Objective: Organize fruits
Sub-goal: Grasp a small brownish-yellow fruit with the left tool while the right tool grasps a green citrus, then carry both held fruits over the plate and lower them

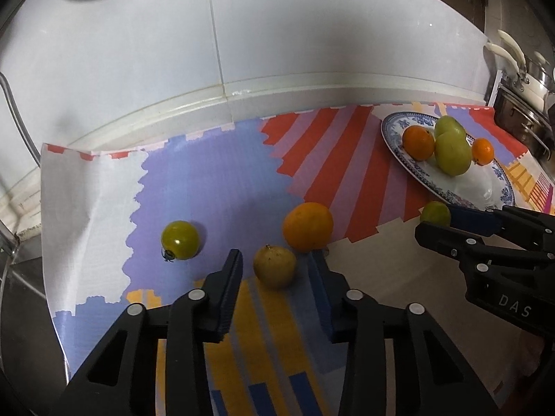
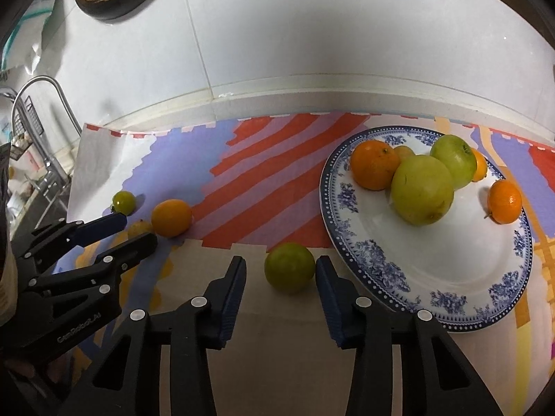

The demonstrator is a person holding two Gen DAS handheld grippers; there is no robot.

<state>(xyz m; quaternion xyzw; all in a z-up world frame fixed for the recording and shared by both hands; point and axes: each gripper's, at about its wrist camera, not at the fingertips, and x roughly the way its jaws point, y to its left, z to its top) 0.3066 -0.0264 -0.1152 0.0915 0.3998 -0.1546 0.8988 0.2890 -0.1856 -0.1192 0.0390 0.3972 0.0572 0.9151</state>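
Fruits [image 2: 421,190] on plate [image 2: 451,277], others [image 2: 171,217] leftward

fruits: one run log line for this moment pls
left gripper: open around yellow fruit | right gripper: open around green fruit | plate: holds fruit

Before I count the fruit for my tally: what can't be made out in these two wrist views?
- Right wrist view: a small tan fruit on the plate sits mostly behind the orange and a large green fruit; kind unclear.
- Right wrist view: the left gripper covers most of the yellowish fruit.
- Left wrist view: the right gripper finger hides part of the small green fruit.
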